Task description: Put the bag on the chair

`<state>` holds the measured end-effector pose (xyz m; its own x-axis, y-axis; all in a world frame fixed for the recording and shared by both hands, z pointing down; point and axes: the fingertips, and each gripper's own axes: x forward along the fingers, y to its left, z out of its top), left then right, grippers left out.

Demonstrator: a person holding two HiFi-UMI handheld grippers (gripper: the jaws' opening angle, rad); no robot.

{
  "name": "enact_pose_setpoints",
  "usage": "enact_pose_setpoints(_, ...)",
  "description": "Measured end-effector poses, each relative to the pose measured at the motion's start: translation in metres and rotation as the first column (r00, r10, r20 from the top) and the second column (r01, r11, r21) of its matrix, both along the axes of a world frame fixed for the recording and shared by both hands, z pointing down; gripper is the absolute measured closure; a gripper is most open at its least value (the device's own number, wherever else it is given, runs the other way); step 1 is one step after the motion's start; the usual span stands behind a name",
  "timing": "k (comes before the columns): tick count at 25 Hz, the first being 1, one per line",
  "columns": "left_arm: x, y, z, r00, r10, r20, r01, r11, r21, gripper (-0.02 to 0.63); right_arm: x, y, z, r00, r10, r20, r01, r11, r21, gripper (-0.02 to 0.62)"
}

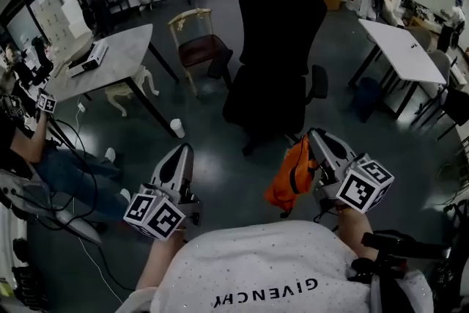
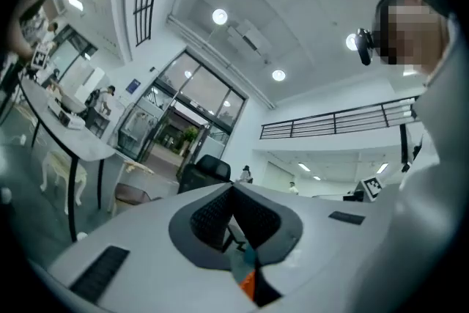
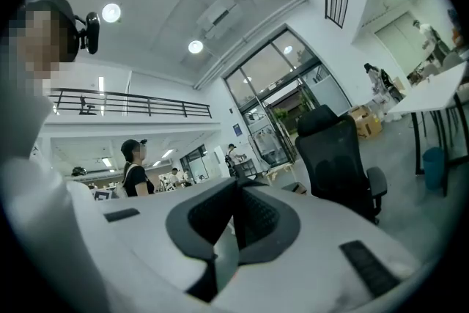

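Note:
A black office chair [image 1: 275, 62] stands on the dark floor straight ahead, its seat facing me. An orange bag [image 1: 292, 176] hangs beside my right gripper [image 1: 315, 135], which is shut and seems to hold the bag by its top. The bag dangles well short of the chair. In the right gripper view the right gripper [image 3: 236, 183] has its pads together, with the chair [image 3: 337, 157] to the right; the bag is hidden there. My left gripper [image 1: 179, 154] is shut and holds nothing. The left gripper [image 2: 233, 190] points toward the chair [image 2: 209, 171].
A wooden chair with a dark red seat [image 1: 199, 44] stands left of the office chair. A grey table [image 1: 110, 59] is further left, and a white table [image 1: 403, 48] is at the right. A white cup [image 1: 177, 128] sits on the floor. A seated person [image 1: 66, 165] is at the left.

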<state>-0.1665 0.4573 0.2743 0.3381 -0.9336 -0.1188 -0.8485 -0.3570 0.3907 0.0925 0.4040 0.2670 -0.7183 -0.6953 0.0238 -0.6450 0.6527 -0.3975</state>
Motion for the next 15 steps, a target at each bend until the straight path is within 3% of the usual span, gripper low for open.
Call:
enact_pose_setpoints(3, 0.006, -0.017, 0.002, 0.999, -0.034, 0.019, 0.034, 0.999, 0.016, 0.605, 0.007, -0.02, -0.002, 1.0, -0.008, 0.013, 0.008, 1.0, 0.023, 0.595)
enact_pose_setpoints(6, 0.017, -0.033, 0.019, 0.997, 0.025, -0.072, -0.029, 0.997, -0.065, 0.606, 0.015, -0.038, 0.01, 1.0, 0.009, 0.017, -0.008, 1.0, -0.015, 0.595)
enact_pose_setpoints(11, 0.016, -0.069, 0.037, 0.993, 0.042, -0.112, -0.056, 0.99, -0.13, 0.606, 0.024, -0.065, 0.034, 0.998, 0.055, 0.019, -0.053, 0.994, -0.098, 0.595)
enact_pose_setpoints(15, 0.031, -0.111, 0.042, 0.984, 0.123, -0.129, -0.141, 0.98, -0.138, 0.606, 0.028, -0.092, 0.045, 0.994, 0.107, 0.029, -0.101, 0.982, -0.158, 0.595)
